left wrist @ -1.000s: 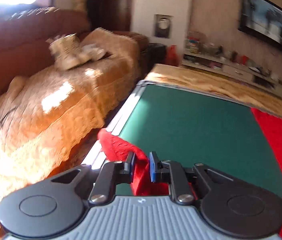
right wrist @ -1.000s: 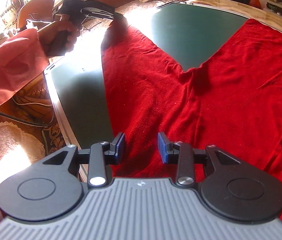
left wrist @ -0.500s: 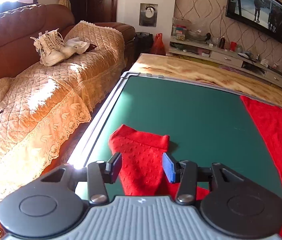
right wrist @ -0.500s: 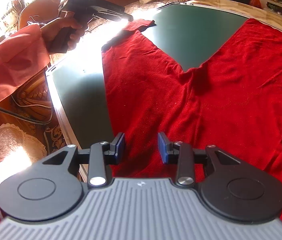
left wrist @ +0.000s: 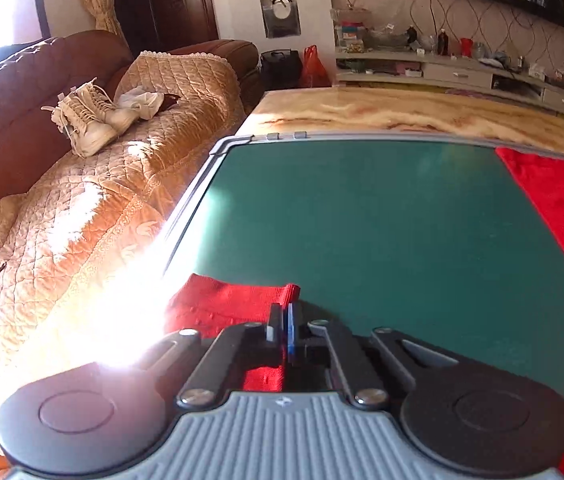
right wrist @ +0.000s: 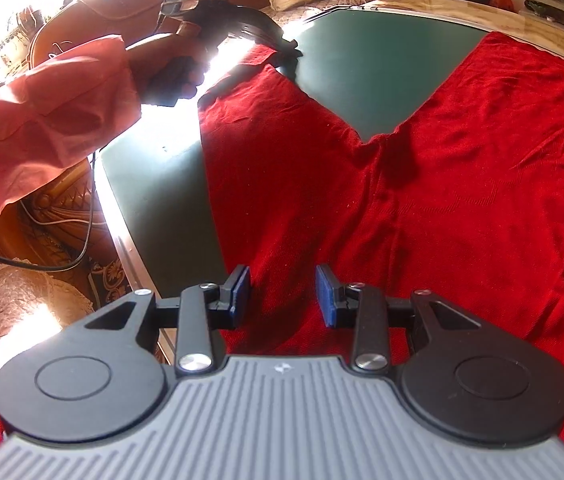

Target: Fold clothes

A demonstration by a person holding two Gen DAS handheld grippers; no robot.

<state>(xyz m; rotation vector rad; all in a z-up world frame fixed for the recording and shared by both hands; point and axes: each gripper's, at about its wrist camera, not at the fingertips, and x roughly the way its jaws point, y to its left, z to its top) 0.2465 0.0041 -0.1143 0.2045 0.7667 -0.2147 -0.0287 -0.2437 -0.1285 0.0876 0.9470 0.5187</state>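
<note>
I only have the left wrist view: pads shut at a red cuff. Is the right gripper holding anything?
Observer: No. The right gripper is open over the sweater, with no cloth pinched.
Operator: Does the sleeve lie flat behind my grip?
Observer: Yes, it runs flat and straight from the body out to the left gripper.
Operator: Is the body bunched up?
Observer: No, it is spread flat with only light wrinkles.
</note>
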